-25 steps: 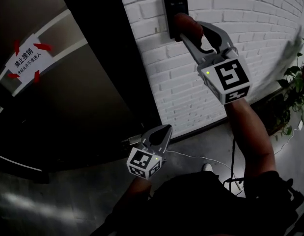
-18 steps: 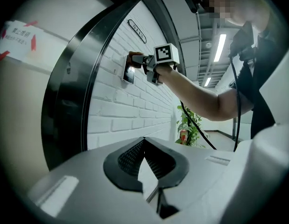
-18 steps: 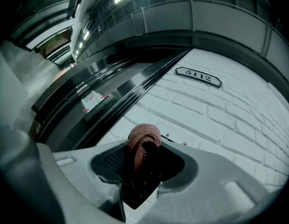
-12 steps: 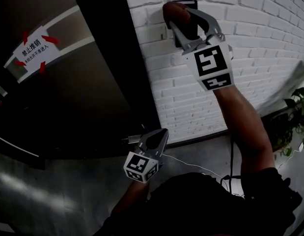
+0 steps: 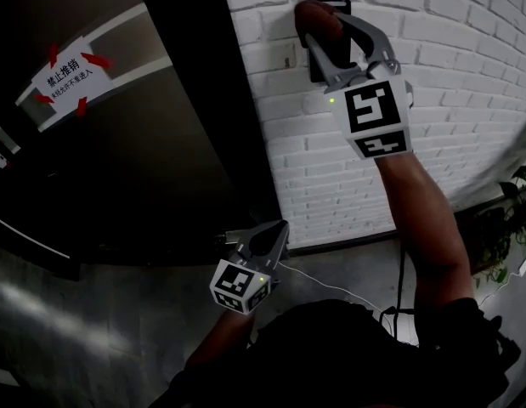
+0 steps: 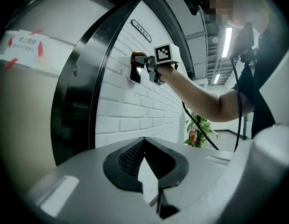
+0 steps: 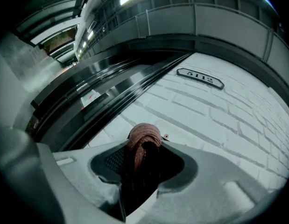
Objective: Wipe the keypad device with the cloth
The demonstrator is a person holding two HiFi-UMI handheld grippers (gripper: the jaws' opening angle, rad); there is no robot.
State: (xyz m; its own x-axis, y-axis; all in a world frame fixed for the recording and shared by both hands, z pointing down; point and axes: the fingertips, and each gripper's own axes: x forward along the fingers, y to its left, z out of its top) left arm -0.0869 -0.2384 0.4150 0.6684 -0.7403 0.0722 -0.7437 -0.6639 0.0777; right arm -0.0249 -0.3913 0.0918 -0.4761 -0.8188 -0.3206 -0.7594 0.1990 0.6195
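A black keypad device point(image 5: 337, 58) is mounted on the white brick wall point(image 5: 466, 83); it also shows as a dark panel, the keypad point(image 6: 135, 72), in the left gripper view. My right gripper point(image 5: 324, 25) is shut on a reddish-brown cloth point(image 5: 319, 22), which presses against the keypad's top left. The bunched cloth point(image 7: 142, 146) fills the jaws in the right gripper view and hides the keypad there. My left gripper point(image 5: 264, 240) hangs low by the floor, jaws closed together with nothing between them.
A dark door point(image 5: 118, 143) with a white notice point(image 5: 67, 73) stands left of the wall. A room number plate point(image 7: 200, 77) is fixed higher on the bricks. A white cable point(image 5: 339, 277) runs along the floor, and a potted plant point(image 5: 513, 219) stands at the right.
The right gripper has carried the cloth from the keypad's lower part up to its top left edge. The left gripper has stayed low and still.
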